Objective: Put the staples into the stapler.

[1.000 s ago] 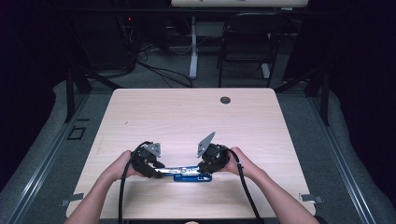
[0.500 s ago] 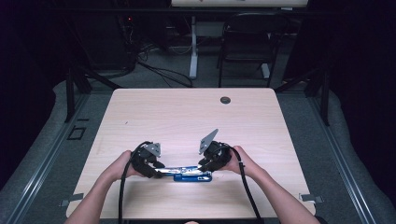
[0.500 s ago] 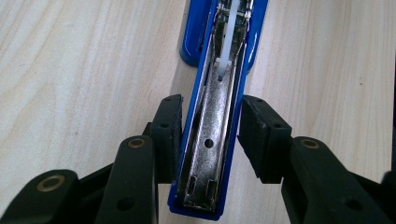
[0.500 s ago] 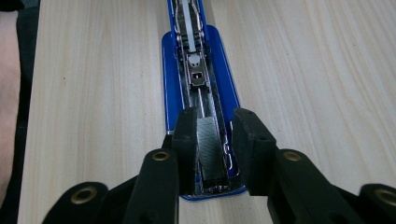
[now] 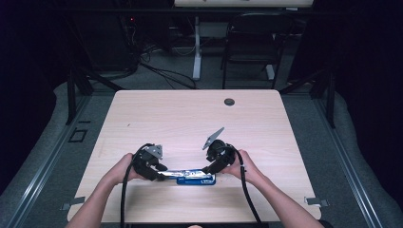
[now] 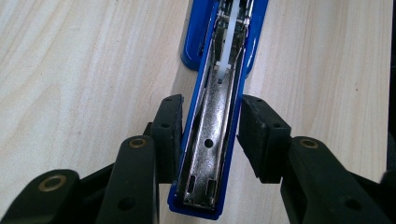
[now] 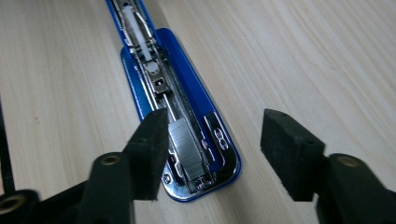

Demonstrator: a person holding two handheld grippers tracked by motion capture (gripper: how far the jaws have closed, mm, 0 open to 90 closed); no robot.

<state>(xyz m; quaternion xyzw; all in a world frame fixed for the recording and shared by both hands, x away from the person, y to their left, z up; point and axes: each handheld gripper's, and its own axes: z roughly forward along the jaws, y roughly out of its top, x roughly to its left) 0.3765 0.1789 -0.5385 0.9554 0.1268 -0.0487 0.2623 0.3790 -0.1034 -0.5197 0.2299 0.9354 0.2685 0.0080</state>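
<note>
While the stapler (image 5: 187, 176) lies opened flat near the table's (image 5: 266, 118) near edge, long axis left-right, L gripper (image 5: 159, 172) clamps its cover end. L gripper view: pads (image 6: 169, 135) press cover sides. R gripper view: R gripper (image 7: 212, 156) just opened, jaws wide, staples (image 7: 184, 149) loaded betw. them, untouched.

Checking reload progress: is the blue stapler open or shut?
Open: the blue stapler lies unfolded flat, its metal staple channel exposed, staples inside.

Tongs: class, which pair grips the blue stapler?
The left tongs: their pads press the sides of the stapler. The right tongs have just been opening and stand wide around the staple strip.
</note>
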